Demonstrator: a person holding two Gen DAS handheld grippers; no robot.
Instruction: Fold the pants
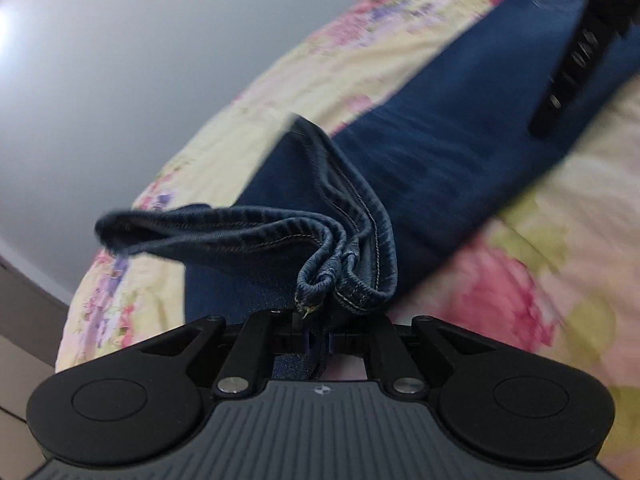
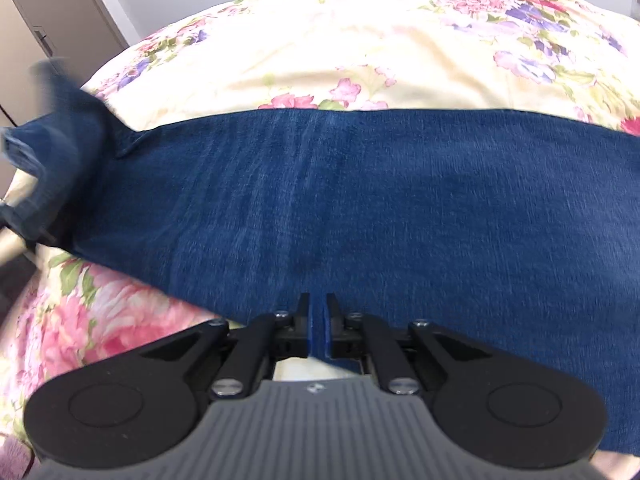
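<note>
Dark blue denim pants (image 2: 360, 200) lie stretched left to right across a floral bedspread (image 2: 340, 48). My left gripper (image 1: 318, 332) is shut on the bunched hems of the legs (image 1: 340, 276) and holds them lifted off the bed, with stitched cuff folds fanning out above the fingers. My right gripper (image 2: 318, 320) is shut at the pants' near edge, with a thin strip of blue cloth showing between its pads. In the left wrist view the right gripper's black body (image 1: 576, 60) hangs over the far part of the pants (image 1: 460, 140). The lifted leg end (image 2: 48, 148) is blurred at the right wrist view's left edge.
The bedspread (image 1: 520, 280) reaches past the pants on both sides. A grey wall (image 1: 100, 100) rises behind the bed. A brown cupboard door (image 2: 56, 12) stands at the far left, and tiled floor (image 1: 16, 380) shows beside the bed.
</note>
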